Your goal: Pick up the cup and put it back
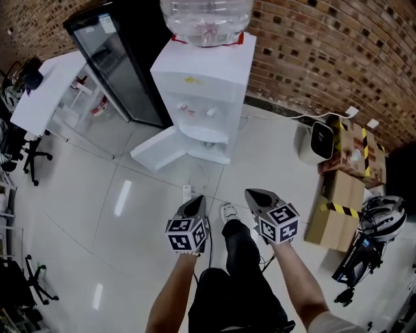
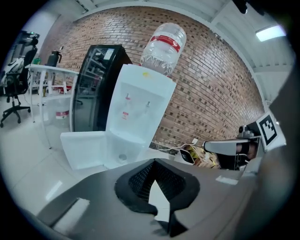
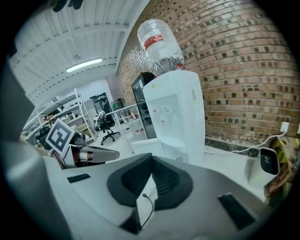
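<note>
I cannot make out a cup in any view. A white water dispenser with a clear bottle on top stands against the brick wall, and its lower door hangs open to the left. My left gripper and right gripper are held side by side above the floor, short of the dispenser and pointing at it. Both are shut, with nothing between the pads. The left gripper view shows the closed left gripper before the dispenser. In the right gripper view, the closed right gripper faces the dispenser.
A black glass-door cabinet stands left of the dispenser, and a white table farther left. A small white appliance, cardboard boxes, and a helmet on a scooter are at the right. A power strip lies on the floor.
</note>
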Action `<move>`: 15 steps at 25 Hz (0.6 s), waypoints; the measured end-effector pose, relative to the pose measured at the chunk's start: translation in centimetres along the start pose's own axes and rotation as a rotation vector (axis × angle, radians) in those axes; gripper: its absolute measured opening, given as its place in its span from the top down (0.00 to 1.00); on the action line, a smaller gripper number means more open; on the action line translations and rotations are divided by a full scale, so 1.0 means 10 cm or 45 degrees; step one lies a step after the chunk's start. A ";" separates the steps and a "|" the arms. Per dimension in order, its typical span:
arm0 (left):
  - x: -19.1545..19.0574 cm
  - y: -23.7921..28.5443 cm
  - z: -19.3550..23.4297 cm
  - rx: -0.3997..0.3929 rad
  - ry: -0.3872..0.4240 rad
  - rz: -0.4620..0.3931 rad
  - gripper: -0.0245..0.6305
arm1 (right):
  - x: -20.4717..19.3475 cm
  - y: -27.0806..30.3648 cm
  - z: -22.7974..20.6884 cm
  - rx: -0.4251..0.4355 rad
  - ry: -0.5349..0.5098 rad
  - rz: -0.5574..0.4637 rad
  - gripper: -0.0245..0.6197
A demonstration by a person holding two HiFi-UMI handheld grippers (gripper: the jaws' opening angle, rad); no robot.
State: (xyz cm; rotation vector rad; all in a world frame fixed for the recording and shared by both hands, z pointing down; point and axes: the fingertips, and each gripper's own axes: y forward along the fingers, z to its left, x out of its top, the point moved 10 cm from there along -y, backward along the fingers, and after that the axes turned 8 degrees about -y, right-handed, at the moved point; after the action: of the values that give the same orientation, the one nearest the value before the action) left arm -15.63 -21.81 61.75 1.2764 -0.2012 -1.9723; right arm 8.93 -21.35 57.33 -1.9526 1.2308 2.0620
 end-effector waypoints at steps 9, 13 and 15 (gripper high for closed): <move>-0.39 1.70 0.94 -0.010 0.033 -0.028 0.96 | -0.75 1.45 -0.68 0.006 -0.055 0.021 0.96; -0.59 2.43 1.33 0.012 0.078 -0.031 0.96 | -1.05 1.97 -0.94 -0.006 -0.076 0.045 0.96; -0.69 2.78 1.49 0.025 0.103 -0.016 0.96 | -1.18 2.19 -1.05 -0.002 -0.087 0.056 0.96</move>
State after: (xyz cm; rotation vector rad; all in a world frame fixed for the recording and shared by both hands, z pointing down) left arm -12.39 -40.39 87.94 1.3701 -0.1737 -1.9294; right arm 8.26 -36.61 79.64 -1.8559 1.2701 2.1319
